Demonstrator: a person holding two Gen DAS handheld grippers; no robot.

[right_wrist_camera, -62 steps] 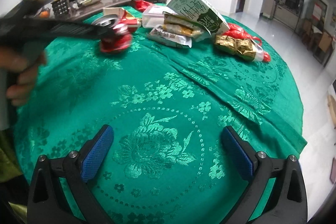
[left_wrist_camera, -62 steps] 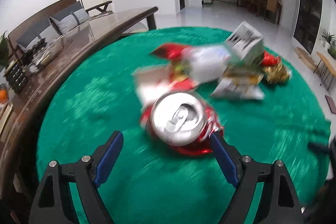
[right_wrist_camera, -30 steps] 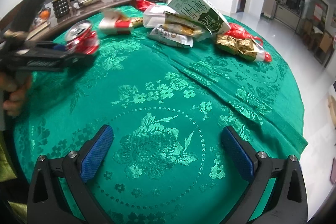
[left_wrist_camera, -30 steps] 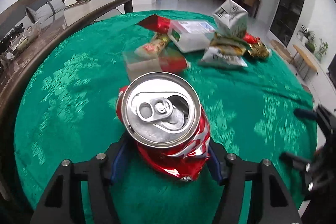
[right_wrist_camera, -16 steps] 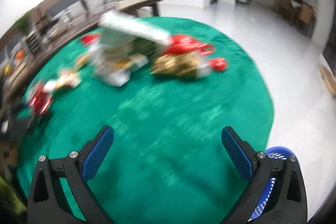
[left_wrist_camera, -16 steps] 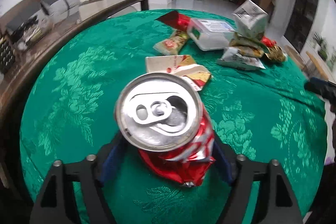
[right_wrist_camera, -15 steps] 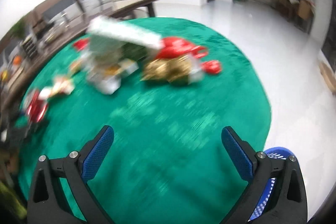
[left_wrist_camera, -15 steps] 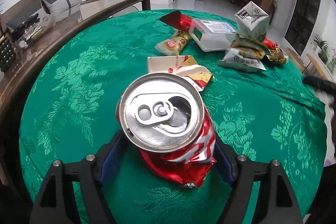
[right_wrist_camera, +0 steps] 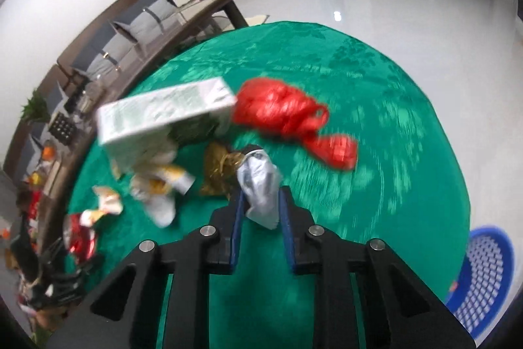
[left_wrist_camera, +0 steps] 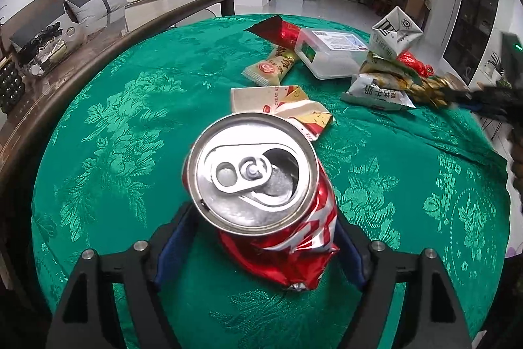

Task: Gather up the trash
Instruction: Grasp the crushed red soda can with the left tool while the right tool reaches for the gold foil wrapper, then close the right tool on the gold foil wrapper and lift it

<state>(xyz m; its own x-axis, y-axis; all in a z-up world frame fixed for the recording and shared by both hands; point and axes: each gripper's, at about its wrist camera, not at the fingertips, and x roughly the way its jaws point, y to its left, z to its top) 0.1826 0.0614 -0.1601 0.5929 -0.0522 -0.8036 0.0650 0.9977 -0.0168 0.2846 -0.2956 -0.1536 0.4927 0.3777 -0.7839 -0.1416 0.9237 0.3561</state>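
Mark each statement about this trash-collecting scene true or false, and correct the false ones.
1. The left claw holds a crushed red can. True.
2. The can's top is sealed. False: its tab opening is open.
3. The right claw is shut on a silver wrapper. True.
4. A blue basket stands on the green tablecloth. False: it sits off the table, below its edge.
5. The milk carton lies alone. False: it rests among snack wrappers.

Black angular frames on both grippers, left gripper (left_wrist_camera: 261, 246) and right gripper (right_wrist_camera: 260, 218); blue pads (right_wrist_camera: 236, 224) lining the fingers; round silver screws (right_wrist_camera: 208, 230) at lower frame.
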